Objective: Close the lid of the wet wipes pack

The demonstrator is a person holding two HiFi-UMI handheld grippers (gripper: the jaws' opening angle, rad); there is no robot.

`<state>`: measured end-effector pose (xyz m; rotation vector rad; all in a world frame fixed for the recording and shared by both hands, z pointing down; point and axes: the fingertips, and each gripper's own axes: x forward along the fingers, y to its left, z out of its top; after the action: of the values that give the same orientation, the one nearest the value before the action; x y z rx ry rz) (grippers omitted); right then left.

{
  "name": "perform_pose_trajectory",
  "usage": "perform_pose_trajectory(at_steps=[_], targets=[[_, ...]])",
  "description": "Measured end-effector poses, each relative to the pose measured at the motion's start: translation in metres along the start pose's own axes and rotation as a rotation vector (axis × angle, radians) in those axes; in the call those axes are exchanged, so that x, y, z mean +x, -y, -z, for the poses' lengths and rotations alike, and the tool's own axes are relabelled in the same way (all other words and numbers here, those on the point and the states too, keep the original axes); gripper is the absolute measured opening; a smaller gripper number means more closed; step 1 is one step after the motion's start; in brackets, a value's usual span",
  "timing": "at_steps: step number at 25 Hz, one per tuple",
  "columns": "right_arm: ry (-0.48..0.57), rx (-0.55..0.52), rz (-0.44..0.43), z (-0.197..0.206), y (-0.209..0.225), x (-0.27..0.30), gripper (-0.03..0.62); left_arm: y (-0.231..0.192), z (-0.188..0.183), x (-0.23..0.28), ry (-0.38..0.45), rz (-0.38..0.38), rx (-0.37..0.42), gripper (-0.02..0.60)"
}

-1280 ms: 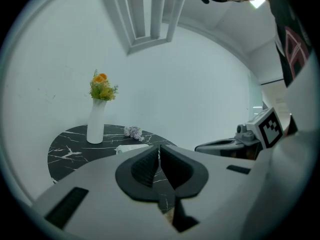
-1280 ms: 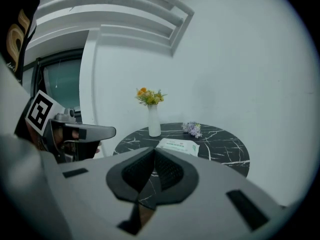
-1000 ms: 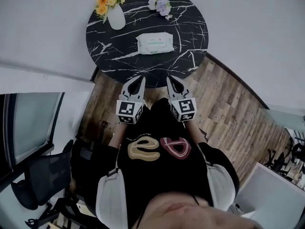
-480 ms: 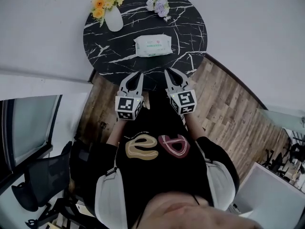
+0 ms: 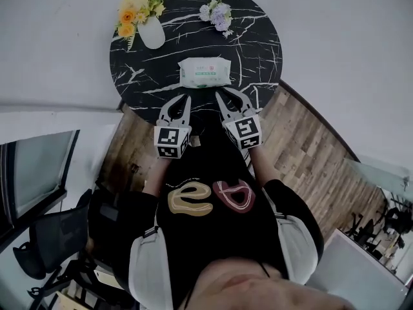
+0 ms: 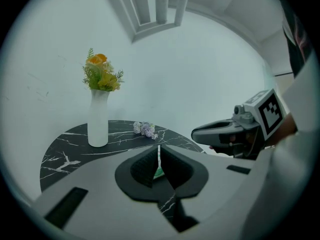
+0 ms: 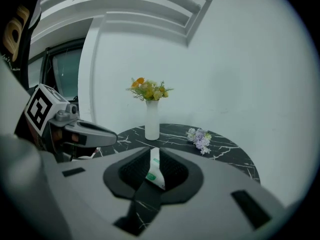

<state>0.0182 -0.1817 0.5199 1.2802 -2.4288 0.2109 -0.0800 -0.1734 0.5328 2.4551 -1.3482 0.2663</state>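
Observation:
The white wet wipes pack (image 5: 204, 72) with green print lies flat near the middle of the round black marble table (image 5: 258, 50); whether its lid stands up is too small to tell. Both grippers hover over the table's near edge, short of the pack. My left gripper (image 5: 177, 103) is shut, with only a thin slit between its pads (image 6: 159, 156), through which a sliver of the pack (image 6: 158, 173) shows. My right gripper (image 5: 233, 99) is opening, its jaws a little apart (image 7: 152, 166) and empty; the pack (image 7: 156, 176) shows beyond the gap.
A white vase of yellow and orange flowers (image 5: 151, 31) stands at the table's far left. A small lilac posy (image 5: 218, 10) lies at the far side. Wooden floor surrounds the table, and a black office chair (image 5: 45, 250) stands at lower left.
Both grippers have moved forward from in front of the person's body to the table's near edge, closer to the pack. The right jaws have parted slightly.

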Motion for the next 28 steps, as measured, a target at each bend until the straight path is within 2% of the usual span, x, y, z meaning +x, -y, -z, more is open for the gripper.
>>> perform_pose_trajectory(at_steps=[6, 11, 15, 22, 28], targets=[[-0.076, -0.102, -0.122, 0.002, 0.010, 0.033, 0.064, -0.011, 0.002, 0.033, -0.056, -0.043, 0.003, 0.023], [-0.130, -0.242, -0.200, 0.003, 0.016, 0.058, 0.075, -0.024, 0.009, 0.057, -0.117, -0.086, -0.010, 0.023], [-0.168, -0.286, -0.264, 0.005, 0.019, 0.075, 0.094, -0.032, 0.015, 0.070, -0.155, -0.111, -0.026, 0.025], [-0.268, -0.477, -0.384, 0.024, 0.019, 0.098, 0.126, -0.039, 0.032, 0.093, -0.224, -0.126, -0.040, 0.025], [-0.340, -0.573, -0.473, 0.043, 0.013, 0.110, 0.153, -0.046, 0.044, 0.104, -0.278, -0.145, -0.036, 0.025]])
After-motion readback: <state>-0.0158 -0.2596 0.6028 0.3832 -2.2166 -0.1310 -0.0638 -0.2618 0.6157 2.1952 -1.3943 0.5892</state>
